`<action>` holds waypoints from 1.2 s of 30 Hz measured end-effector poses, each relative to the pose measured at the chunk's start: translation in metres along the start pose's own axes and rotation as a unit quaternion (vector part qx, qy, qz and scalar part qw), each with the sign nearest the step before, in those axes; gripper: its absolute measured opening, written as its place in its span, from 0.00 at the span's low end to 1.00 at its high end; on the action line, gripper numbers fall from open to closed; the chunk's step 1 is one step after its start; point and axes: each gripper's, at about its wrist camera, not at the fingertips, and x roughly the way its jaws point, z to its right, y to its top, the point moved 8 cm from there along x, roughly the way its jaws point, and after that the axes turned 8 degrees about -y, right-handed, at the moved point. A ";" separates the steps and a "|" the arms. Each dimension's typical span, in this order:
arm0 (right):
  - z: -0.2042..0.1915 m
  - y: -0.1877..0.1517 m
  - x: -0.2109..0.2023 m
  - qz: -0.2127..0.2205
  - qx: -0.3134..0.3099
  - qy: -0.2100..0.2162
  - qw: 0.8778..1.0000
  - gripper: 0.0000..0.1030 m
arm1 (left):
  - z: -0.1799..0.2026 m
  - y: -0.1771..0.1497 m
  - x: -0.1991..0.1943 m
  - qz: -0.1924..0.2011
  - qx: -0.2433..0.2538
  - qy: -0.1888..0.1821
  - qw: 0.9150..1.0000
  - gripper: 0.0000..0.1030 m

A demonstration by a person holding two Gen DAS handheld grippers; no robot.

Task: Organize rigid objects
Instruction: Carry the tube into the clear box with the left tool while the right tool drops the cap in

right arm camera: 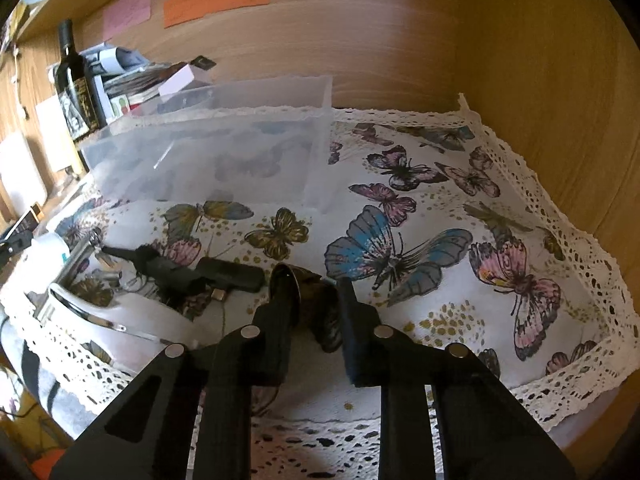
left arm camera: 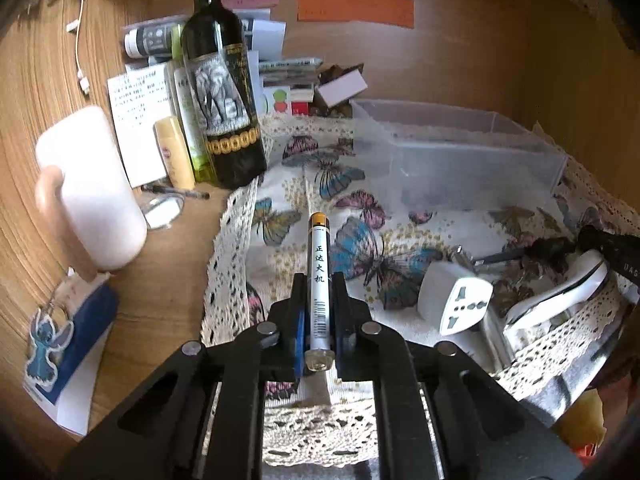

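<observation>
My left gripper (left arm camera: 318, 280) is shut on a slim white lighter (left arm camera: 319, 276) with black characters and a gold cap, held above the butterfly cloth (left arm camera: 280, 240). A clear plastic box (left arm camera: 460, 152) stands beyond it to the right; it also shows in the right wrist view (right arm camera: 208, 152). A white plug adapter (left arm camera: 456, 300) lies on the cloth to the right. My right gripper (right arm camera: 316, 288) is shut on a dark round metal object (right arm camera: 308, 300), low over the cloth.
A wine bottle (left arm camera: 224, 92), tubes, papers and a white mug (left arm camera: 92, 188) crowd the desk at left. A white clipper-like tool (right arm camera: 96, 316), a black stick (right arm camera: 232, 272) and small black parts (right arm camera: 160, 268) lie left of my right gripper. Wooden walls close the back and right.
</observation>
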 end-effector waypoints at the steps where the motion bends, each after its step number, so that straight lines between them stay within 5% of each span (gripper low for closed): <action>1: 0.001 0.001 -0.001 0.003 0.001 -0.001 1.000 0.18 | 0.001 0.005 -0.002 0.006 0.000 -0.003 1.000 0.10; 19: -0.016 0.094 -0.053 0.127 -0.016 0.017 0.992 0.18 | 0.025 0.100 -0.008 0.069 -0.001 -0.071 0.995 0.10; 27: -0.035 0.138 -0.039 0.140 -0.027 0.037 0.989 0.18 | 0.035 0.129 0.027 0.038 -0.005 -0.113 0.993 0.10; 36: -0.050 0.157 0.006 0.099 -0.045 0.039 0.993 0.18 | 0.046 0.136 0.081 -0.025 0.011 -0.118 0.993 0.10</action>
